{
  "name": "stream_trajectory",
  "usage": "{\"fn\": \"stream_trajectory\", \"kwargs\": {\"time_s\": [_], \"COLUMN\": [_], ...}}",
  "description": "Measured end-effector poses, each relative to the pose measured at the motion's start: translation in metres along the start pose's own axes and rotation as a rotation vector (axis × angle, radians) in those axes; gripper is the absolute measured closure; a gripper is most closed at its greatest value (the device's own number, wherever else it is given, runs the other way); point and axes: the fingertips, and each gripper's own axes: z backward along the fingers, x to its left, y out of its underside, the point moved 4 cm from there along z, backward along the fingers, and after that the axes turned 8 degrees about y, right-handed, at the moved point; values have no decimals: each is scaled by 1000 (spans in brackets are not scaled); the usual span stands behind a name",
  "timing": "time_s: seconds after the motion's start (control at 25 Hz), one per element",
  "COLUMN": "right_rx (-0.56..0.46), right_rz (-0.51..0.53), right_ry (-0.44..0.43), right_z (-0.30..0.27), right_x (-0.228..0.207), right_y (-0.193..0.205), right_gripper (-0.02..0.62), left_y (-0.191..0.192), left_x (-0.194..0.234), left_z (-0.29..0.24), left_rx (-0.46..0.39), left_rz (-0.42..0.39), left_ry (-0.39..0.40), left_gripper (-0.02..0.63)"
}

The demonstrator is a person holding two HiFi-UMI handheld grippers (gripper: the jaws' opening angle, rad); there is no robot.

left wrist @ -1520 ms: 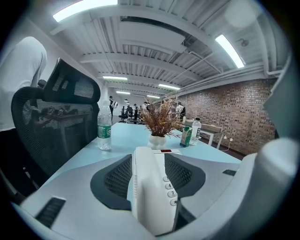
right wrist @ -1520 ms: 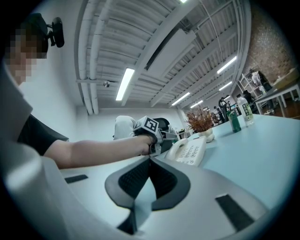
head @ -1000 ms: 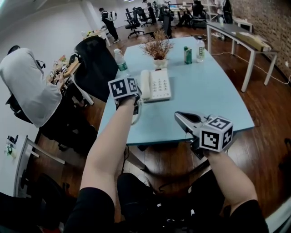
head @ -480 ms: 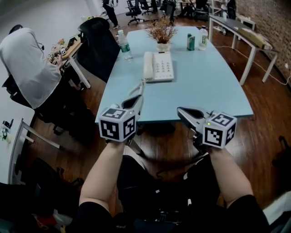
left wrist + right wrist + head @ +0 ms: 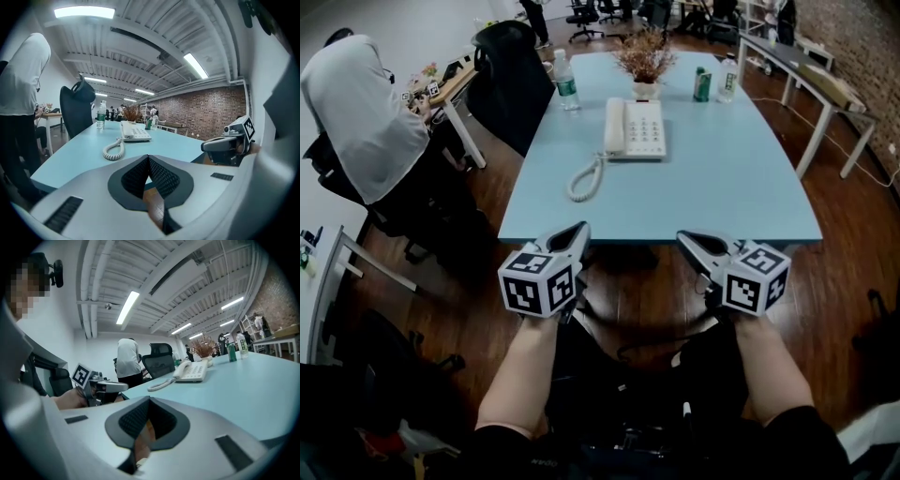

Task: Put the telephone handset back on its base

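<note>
Resting on its base [image 5: 643, 129], the telephone handset [image 5: 613, 127] lies well up the blue surface [image 5: 722, 178], its cord [image 5: 584, 178] coiled alongside. Left gripper [image 5: 578, 230] and right gripper [image 5: 685, 240] hover off the near edge, fingers [image 5: 136, 177] pressed together, holding nothing.

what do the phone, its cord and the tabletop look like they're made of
Telephone: looks like moulded plastic, off-white, smooth with a slight sheen.
Cord: tight springy coils, likely plastic-sheathed, same pale colour.
Tabletop: flat, even pale blue with a soft reflection; probably laminate or painted board, the look leaves that open.
</note>
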Motion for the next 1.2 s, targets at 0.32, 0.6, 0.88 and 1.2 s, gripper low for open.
{"fn": "stream_trajectory", "kwargs": {"time_s": [0.32, 0.6, 0.88, 1.2], "right_rx": [2, -2, -2, 3], "right_rz": [-2, -9, -5, -8], "right_ry": [-13, -21, -15, -10], "right_z": [7, 7, 9, 13], "right_x": [4, 3, 0, 1], "right_y": [4, 6, 7, 8], "right_gripper": [588, 588, 588, 588], "left_y": [10, 16, 15, 19], "left_x": [-20, -20, -20, -23], "left_z": [-10, -13, -13, -13], "left_rx": [35, 62, 44, 50], "left_rz": [1, 6, 7, 12], "left_ry": [64, 85, 93, 99], "left_gripper": [606, 606, 606, 606]}}
